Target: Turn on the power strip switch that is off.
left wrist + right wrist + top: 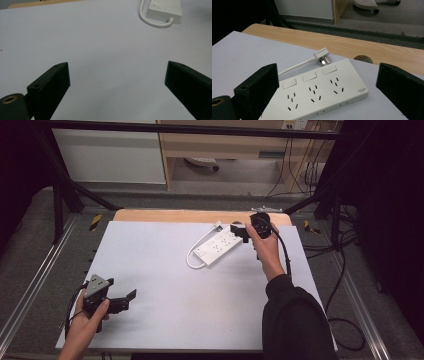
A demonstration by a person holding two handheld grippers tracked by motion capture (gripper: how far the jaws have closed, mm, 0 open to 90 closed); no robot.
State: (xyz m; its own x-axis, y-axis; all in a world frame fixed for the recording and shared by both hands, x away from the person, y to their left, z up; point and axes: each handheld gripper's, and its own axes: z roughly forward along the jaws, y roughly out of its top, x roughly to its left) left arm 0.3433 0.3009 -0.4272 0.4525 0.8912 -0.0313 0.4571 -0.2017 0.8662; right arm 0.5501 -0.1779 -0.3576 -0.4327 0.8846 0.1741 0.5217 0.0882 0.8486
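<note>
Two claws agape: left claw (pixel 131 295), right claw (pixel 235 230); one power strip (pixel 219 247).

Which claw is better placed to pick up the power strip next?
Right, probably. The right claw hangs open at the power strip's far end, while the left claw sits at the table's near-left corner, well away.

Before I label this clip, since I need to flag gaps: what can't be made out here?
- Power strip: near end hidden behind the right tongs in the right gripper view.
- Same strip in the left gripper view: cut off by the top edge.
- Brand print: too small to read.
- Plug in the high view: too small for its pins.
- Left tongs: jaw bases cut off by the bottom edge.
</note>
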